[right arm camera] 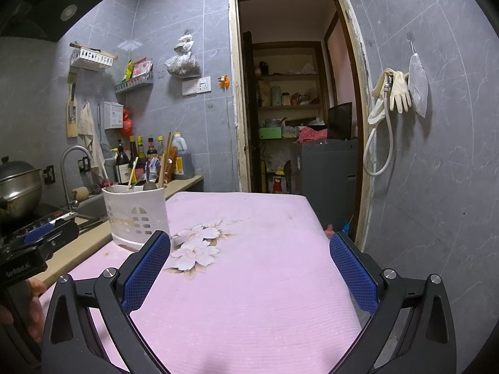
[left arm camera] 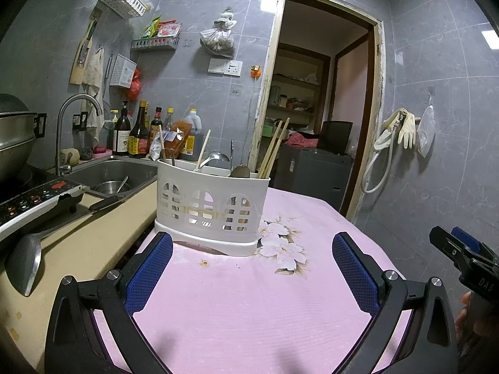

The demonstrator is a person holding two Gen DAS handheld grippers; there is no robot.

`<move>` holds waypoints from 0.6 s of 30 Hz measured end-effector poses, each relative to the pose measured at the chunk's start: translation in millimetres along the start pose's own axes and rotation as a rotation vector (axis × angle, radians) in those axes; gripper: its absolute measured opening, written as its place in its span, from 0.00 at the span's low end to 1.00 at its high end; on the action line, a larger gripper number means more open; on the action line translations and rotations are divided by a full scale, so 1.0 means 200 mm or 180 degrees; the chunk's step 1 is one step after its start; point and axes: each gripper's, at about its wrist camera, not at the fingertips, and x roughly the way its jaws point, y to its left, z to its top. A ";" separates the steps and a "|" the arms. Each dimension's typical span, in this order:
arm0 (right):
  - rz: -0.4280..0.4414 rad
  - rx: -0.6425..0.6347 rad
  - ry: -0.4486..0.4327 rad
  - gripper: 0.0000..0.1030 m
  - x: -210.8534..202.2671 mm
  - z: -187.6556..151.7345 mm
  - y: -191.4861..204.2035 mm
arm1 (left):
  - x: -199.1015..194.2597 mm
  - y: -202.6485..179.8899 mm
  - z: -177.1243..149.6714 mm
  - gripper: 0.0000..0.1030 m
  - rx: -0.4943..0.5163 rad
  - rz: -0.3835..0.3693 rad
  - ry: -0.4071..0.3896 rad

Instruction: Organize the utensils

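Observation:
A white slotted utensil holder point(left arm camera: 212, 208) stands upright on the pink flowered cloth point(left arm camera: 249, 305); in the right wrist view the holder point(right arm camera: 137, 215) sits at the cloth's left edge. It holds wooden chopsticks point(left arm camera: 273, 149), a metal ladle point(left arm camera: 215, 157), a spoon point(left arm camera: 240, 171) and wooden handles. My left gripper point(left arm camera: 252, 246) is open just in front of the holder, nothing between its blue pads. My right gripper point(right arm camera: 249, 246) is open over the bare cloth, to the right of the holder, and shows at the right edge of the left wrist view point(left arm camera: 458, 246).
Left of the cloth runs a beige counter point(left arm camera: 93, 233) with a metal spatula point(left arm camera: 25, 265), an induction cooker point(left arm camera: 34, 199), a steel pot point(left arm camera: 15, 137) and a sink point(left arm camera: 115, 174) with a bowl. Sauce bottles point(left arm camera: 137, 134) line the wall. An open doorway point(right arm camera: 296, 109) lies behind the table.

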 end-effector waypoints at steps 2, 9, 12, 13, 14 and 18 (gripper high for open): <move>0.0002 0.0004 -0.0003 1.00 0.00 0.00 0.00 | 0.00 0.00 0.00 0.97 0.0002 0.0004 -0.0003; -0.0001 0.0002 0.0005 1.00 0.00 0.00 0.00 | 0.00 -0.01 0.00 0.97 0.0002 -0.0001 -0.0003; 0.0003 0.0008 0.0005 1.00 0.00 0.00 0.00 | 0.00 -0.01 0.00 0.97 0.0004 0.0002 -0.0002; 0.0003 0.0006 0.0004 1.00 0.00 0.00 0.00 | 0.00 -0.01 0.00 0.97 0.0002 -0.0001 -0.0002; 0.0004 0.0007 0.0006 1.00 0.00 0.00 0.00 | 0.00 -0.01 0.00 0.97 0.0001 -0.0003 -0.0001; 0.0005 0.0007 0.0011 1.00 0.00 0.00 0.00 | 0.00 -0.01 0.00 0.97 0.0003 -0.0003 -0.0001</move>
